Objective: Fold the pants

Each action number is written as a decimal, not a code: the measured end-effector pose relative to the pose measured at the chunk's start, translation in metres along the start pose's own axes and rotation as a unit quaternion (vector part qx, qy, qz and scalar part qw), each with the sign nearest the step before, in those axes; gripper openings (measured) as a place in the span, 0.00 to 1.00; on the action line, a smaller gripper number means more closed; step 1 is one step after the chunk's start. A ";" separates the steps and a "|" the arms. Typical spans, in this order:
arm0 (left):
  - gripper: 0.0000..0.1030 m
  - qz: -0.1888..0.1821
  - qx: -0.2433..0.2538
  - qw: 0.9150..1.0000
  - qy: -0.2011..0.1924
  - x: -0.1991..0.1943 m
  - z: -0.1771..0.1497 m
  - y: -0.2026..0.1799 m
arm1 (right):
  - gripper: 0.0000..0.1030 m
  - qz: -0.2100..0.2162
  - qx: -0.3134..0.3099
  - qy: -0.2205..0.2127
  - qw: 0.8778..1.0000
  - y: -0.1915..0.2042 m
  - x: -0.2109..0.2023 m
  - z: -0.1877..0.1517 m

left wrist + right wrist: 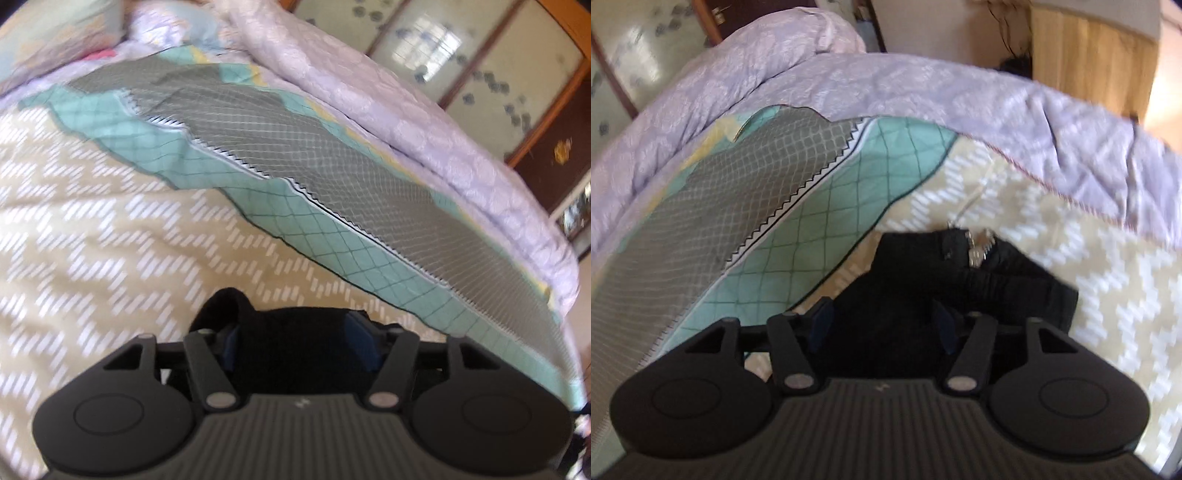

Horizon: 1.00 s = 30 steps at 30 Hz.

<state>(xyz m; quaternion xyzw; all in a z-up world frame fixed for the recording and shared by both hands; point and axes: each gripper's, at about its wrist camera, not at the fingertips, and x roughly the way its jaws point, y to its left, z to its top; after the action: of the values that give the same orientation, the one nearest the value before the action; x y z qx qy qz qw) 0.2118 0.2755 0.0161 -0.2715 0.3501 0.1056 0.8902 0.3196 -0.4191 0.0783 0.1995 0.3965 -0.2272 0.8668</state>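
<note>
At the bottom of the left wrist view, we are seeing the left gripper (301,341) with its two blue-padded fingers (360,341) standing apart and a bunch of the black pants (295,354) filling the space between them; whether the pads are actually pinching the cloth we cannot tell, since the dark fabric is hiding the contact. The pants are bulging up past the left pad at lower centre and lying over the beige bedspread (92,229), whose white dashed zigzags are filling the left half of the frame. A teal and grey quilted band (295,177) is running diagonally from upper left to lower right, and a lilac comforter (406,110) is lying heaped beyond it, with a wardrobe (498,66) of frosted panels showing in the upper right. At the bottom centre of the right wrist view, we are seeing the right gripper (882,323) with its fingers likewise parted and black fabric sitting between them, and again we cannot tell whether they are gripping. Here more of the pants is showing, spreading from the gripper toward centre right, with a small metallic fastening (977,245) glinting on the upper edge. There are no containers in either view; the garment is resting directly on the bedspread, and both frames are slightly blurred.
</note>
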 end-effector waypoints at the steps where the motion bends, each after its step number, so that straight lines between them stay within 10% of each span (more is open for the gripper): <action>1: 0.29 0.007 0.014 1.000 0.001 0.006 -0.001 -0.003 | 0.29 -0.023 -0.028 -0.005 0.999 0.005 0.001 0.000; 3: 0.06 0.028 0.031 0.999 -0.001 0.012 -0.004 -0.008 | 0.03 -0.018 -0.014 -0.008 1.000 -0.001 -0.001 0.005; 14: 0.06 -0.051 -0.042 0.997 -0.044 -0.081 0.006 0.013 | 0.03 0.141 0.105 -0.087 0.980 -0.070 -0.136 0.019; 21: 0.06 -0.133 -0.013 0.988 -0.077 -0.177 -0.051 0.033 | 0.03 0.213 0.166 -0.127 0.954 -0.178 -0.245 -0.040; 25: 0.07 -0.161 -0.012 0.986 -0.048 -0.211 -0.102 0.060 | 0.04 0.187 0.202 -0.117 0.954 -0.264 -0.272 -0.112; 28: 0.21 -0.132 -0.024 0.991 -0.010 -0.220 -0.143 0.088 | 0.15 0.075 0.266 -0.089 0.957 -0.325 -0.260 -0.160; 30: 0.34 -0.095 -0.058 0.994 0.016 -0.220 -0.158 0.107 | 0.27 0.039 0.343 -0.064 0.937 -0.363 -0.251 -0.180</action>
<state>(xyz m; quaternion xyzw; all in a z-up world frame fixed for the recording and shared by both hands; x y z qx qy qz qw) -0.0794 0.2770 0.0260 -0.3560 0.3307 0.0360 0.8733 -0.1347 -0.5616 0.1040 0.4846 0.2307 -0.3279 0.7774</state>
